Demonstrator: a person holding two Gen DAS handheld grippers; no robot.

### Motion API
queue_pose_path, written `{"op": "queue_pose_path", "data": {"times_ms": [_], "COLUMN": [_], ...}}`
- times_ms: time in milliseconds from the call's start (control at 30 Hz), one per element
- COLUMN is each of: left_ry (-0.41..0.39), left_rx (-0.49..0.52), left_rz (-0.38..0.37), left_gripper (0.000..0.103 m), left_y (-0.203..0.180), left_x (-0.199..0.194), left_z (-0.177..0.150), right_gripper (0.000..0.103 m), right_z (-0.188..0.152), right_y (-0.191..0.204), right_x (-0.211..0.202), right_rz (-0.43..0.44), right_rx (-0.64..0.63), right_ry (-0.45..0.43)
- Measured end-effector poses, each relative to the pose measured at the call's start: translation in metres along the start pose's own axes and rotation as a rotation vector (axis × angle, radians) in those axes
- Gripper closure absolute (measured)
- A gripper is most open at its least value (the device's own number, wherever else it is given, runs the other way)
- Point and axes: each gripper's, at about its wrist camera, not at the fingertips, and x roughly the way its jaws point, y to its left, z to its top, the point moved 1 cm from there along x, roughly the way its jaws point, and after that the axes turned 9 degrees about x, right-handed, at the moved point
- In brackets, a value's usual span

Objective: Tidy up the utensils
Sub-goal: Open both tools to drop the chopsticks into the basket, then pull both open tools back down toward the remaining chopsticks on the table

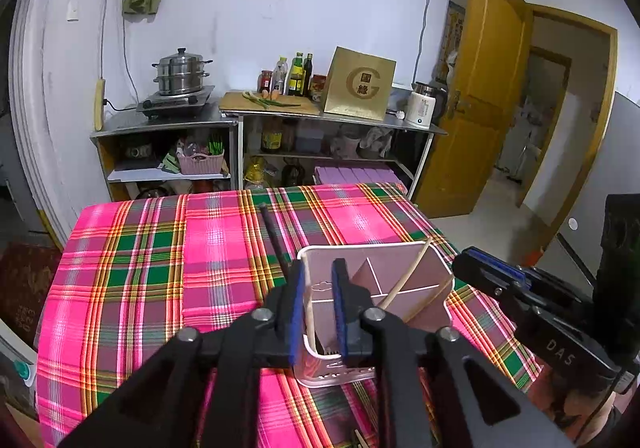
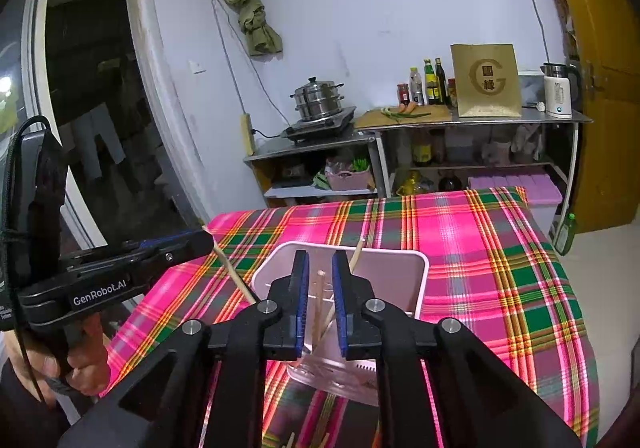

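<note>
A pink divided utensil holder (image 1: 404,280) stands on the plaid tablecloth and also shows in the right wrist view (image 2: 384,268). My left gripper (image 1: 318,312) straddles the holder's left wall with a light chopstick (image 1: 309,312) between its pads, the jaws narrowly apart. Another light chopstick (image 1: 406,276) leans inside a compartment. A dark chopstick (image 1: 274,238) lies on the cloth just left of the holder. My right gripper (image 2: 320,304) hovers over the holder, jaws narrowly apart around a light chopstick (image 2: 319,300) standing in the holder; contact is unclear.
The plaid table (image 1: 160,268) fills the foreground. Behind it stand metal shelves with a steamer pot (image 1: 182,74), bottles, a cutting board, a gold box (image 1: 360,84) and a kettle. An open wooden door (image 1: 488,88) is at right. More chopstick ends lie near the front edge (image 2: 304,440).
</note>
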Motion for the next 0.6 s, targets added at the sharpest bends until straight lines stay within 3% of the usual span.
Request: {"op": "queue_pose_path", "data": {"times_ms": [333,600], "left_ry": [-0.057,-0.097], "left_rx": [-0.004,0.023], "left_rz": [0.001,-0.002], "left_gripper": [0.078,0.071], "left_y": [-0.009,-0.028], "left_x": [-0.039,-0.075], "left_z": [-0.018,-0.059], "right_gripper": [0.088,0.088], "right_z": [-0.016,-0.05], "right_y": [0.011,0.016], "right_x": [-0.042,-0.083], "right_rz": [-0.007,-0.025], "right_rx": [-0.072,-0.092], "right_ry": [-0.05,-0.073]}}
